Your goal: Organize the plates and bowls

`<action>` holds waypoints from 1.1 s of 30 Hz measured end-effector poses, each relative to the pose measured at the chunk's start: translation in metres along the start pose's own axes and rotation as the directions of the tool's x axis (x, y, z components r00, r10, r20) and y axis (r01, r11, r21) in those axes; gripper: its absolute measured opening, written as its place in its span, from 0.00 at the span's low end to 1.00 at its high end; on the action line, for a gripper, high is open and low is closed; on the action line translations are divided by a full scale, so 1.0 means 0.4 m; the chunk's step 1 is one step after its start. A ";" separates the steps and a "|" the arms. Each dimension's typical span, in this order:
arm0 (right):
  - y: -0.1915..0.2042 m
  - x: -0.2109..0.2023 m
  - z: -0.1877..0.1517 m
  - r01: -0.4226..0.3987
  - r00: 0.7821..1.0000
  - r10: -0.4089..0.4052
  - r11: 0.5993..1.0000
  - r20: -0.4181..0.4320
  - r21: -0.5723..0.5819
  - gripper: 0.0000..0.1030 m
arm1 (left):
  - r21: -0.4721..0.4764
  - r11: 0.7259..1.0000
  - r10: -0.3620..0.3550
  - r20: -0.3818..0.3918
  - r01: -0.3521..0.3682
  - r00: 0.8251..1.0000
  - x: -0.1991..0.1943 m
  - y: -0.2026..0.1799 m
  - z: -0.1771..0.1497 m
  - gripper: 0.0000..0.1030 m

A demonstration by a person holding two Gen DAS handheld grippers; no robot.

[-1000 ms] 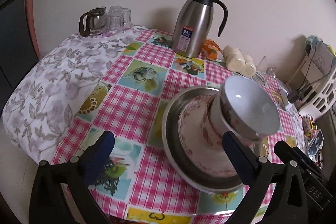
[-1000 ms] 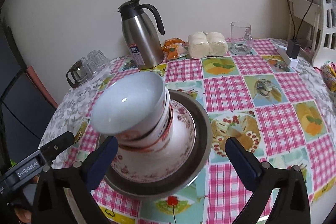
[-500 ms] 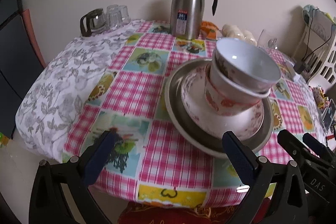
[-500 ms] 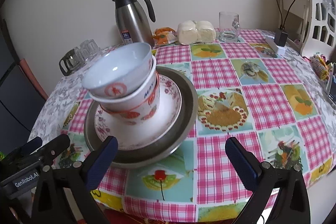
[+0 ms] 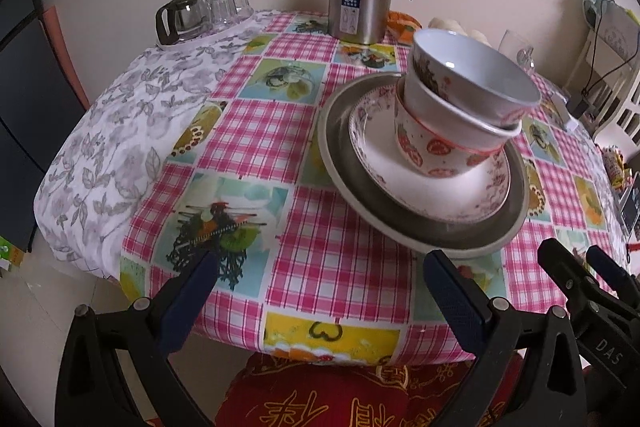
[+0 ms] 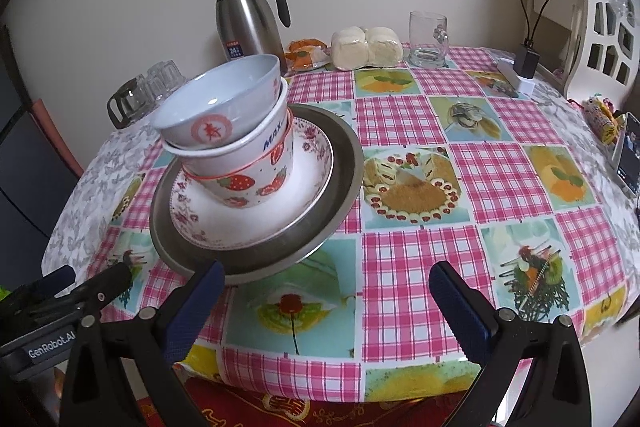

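— So, status on your tongs?

— Left to right: my left gripper point(image 5: 316, 291) is spread wide with nothing between the pads, off the near table edge. My right gripper point(image 6: 326, 291) is the same — wide, empty.

— Where's the stack?

— On the checked tablecloth point(image 6: 404, 255), centre-left in the right wrist view. Metal plate point(image 6: 344, 163) at the bottom, floral plate point(image 6: 256, 223) in it, strawberry bowl point(image 6: 248, 171) on that, white bowl point(image 6: 216, 107) nested on top, tilted. Neither gripper touches it — the left pad of my right gripper sits just in front of the metal rim.

— Behind it?

— Glass teapot point(image 5: 180, 17) far left, steel thermos point(image 6: 246, 19), wrapped buns point(image 6: 366, 47), glass mug point(image 6: 428, 37) by the wall.
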State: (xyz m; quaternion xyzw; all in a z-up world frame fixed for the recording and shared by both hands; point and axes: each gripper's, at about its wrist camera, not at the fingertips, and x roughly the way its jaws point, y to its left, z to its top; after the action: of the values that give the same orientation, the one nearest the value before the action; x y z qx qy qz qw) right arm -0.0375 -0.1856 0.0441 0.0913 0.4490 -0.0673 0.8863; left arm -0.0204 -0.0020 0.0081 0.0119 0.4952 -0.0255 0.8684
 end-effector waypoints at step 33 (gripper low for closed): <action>-0.015 0.010 -0.039 0.038 0.998 -0.038 0.999 -0.049 -0.013 1.00 | 0.000 0.997 0.081 -0.073 -0.081 0.994 0.019 0.024 -0.029 0.99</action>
State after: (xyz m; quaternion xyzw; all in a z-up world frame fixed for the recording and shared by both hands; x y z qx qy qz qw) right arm -0.0487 -0.1881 0.0313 0.0792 0.4728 -0.0792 0.8740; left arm -0.0259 0.0078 -0.0045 0.0314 0.5255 0.0109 0.8501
